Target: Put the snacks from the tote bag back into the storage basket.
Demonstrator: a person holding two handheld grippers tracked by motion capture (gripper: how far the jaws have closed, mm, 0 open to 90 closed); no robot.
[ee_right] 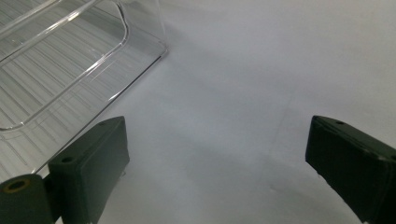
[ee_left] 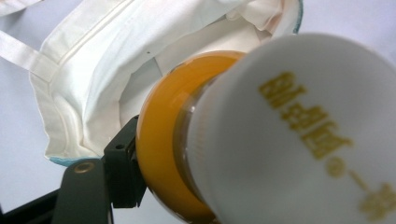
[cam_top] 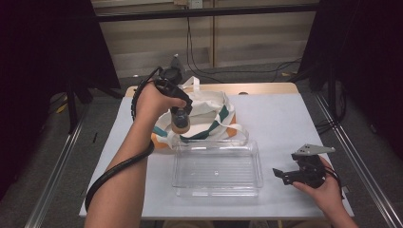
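**Bottle lifted out of the tote, tray waiting below**

Bottle (cam_top: 181,122) of orange drink with a white cap hangs above the open mouth of the white canvas tote bag (cam_top: 216,107), pinched between the jaws of the left tool (cam_top: 181,118). In the left gripper view the white cap (ee_left: 299,135) with gold lettering looms close, the orange body (ee_left: 161,140) sits against a black jaw, and the bag's pale lining lies behind it.

The step in hand looks like unpacking: the bottle seems clear of the bag's rim and on its way to the clear plastic tray (cam_top: 217,172), which stands just in front of the bag on the white tabletop (cam_top: 285,123).

The right tool (cam_top: 285,175) rests low at the tray's right, its jaws spread wide with nothing between them.

Next, the left hand would likely need to carry the bottle toward the person, over the tray's near wall, lower it onto the ribbed floor, and only then release.
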